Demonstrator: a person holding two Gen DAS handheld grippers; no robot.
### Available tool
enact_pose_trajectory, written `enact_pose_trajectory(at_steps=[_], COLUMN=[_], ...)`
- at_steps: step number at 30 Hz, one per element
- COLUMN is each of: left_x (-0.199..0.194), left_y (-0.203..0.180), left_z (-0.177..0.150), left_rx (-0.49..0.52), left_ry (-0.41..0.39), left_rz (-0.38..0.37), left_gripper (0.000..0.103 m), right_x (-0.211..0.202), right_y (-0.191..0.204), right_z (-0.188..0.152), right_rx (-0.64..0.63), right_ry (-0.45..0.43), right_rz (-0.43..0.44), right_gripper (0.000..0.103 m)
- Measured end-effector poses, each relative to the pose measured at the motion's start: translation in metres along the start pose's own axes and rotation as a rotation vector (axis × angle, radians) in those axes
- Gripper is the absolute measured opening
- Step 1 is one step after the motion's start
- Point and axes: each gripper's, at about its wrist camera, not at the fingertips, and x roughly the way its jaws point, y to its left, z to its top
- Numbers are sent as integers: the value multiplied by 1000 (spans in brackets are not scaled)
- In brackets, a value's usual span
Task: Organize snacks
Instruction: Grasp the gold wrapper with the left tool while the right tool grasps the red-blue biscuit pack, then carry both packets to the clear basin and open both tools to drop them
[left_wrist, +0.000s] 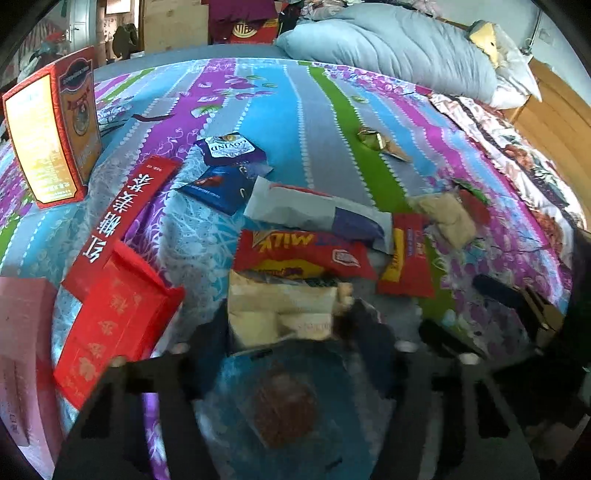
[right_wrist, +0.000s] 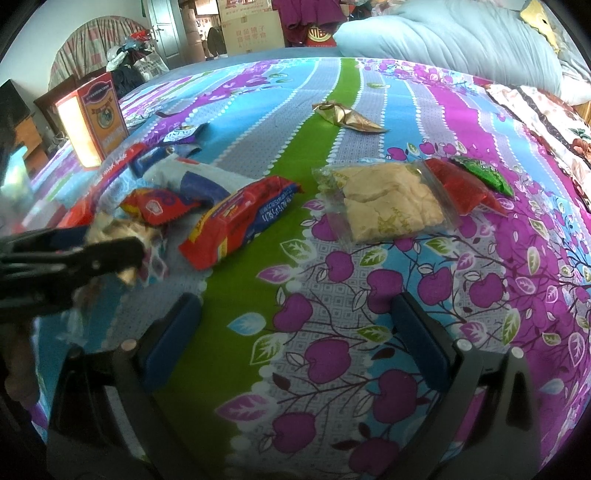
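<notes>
Snack packets lie scattered on a flowered bedspread (right_wrist: 332, 288). My left gripper (left_wrist: 288, 321) is shut on a packet of pale pastry (left_wrist: 280, 314) whose lower part is blue with a round brown cake printed on it. The right wrist view shows that gripper (right_wrist: 122, 254) at the left edge, clamped on the same packet (right_wrist: 122, 229). Just beyond lie a red milk bar (left_wrist: 299, 258) and a second red bar (right_wrist: 240, 221). My right gripper (right_wrist: 295, 325) is open over bare bedspread with nothing between its blue pads (right_wrist: 173, 332). A clear packet of beige biscuits (right_wrist: 384, 199) lies ahead of it.
An upright orange-red box (left_wrist: 51, 129), a long red box (left_wrist: 125, 206), a red box (left_wrist: 114, 321) and a pink box (left_wrist: 22, 350) stand at the left. A white-blue bag (left_wrist: 317, 214), dark blue packets (left_wrist: 229, 149), a gold wrapper (right_wrist: 347, 118), red (right_wrist: 461, 188) and green (right_wrist: 484, 173) packets lie around. A folded quilt (left_wrist: 388, 48) sits behind.
</notes>
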Motion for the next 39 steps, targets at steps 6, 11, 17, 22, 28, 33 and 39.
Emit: enact_pose_trajectory(at_steps=[6, 11, 17, 22, 28, 33, 39], left_x=[-40, -84, -110, -115, -117, -118, -140], left_y=[4, 10, 17, 22, 22, 23, 26], left_z=[-19, -38, -44, -39, -33, -29, -23], left_rx=[38, 48, 30, 0, -1, -6, -13], left_ry=[-47, -92, -148, -166, -185, -185, -241], left_rz=[15, 9, 11, -5, -2, 0, -6], left_gripper=[50, 47, 47, 47, 47, 47, 47], right_x=[-2, -6, -40, -22, 16, 15, -23], right_y=[2, 4, 15, 27, 18, 19, 6], right_z=[0, 1, 21, 48, 49, 47, 47], right_rx=[-5, -28, 7, 39, 122, 119, 128], right_ry=[0, 39, -10, 37, 151, 128, 48], right_rz=[-6, -7, 74, 174, 92, 108, 129], right_gripper=[103, 103, 79, 58, 57, 29, 27])
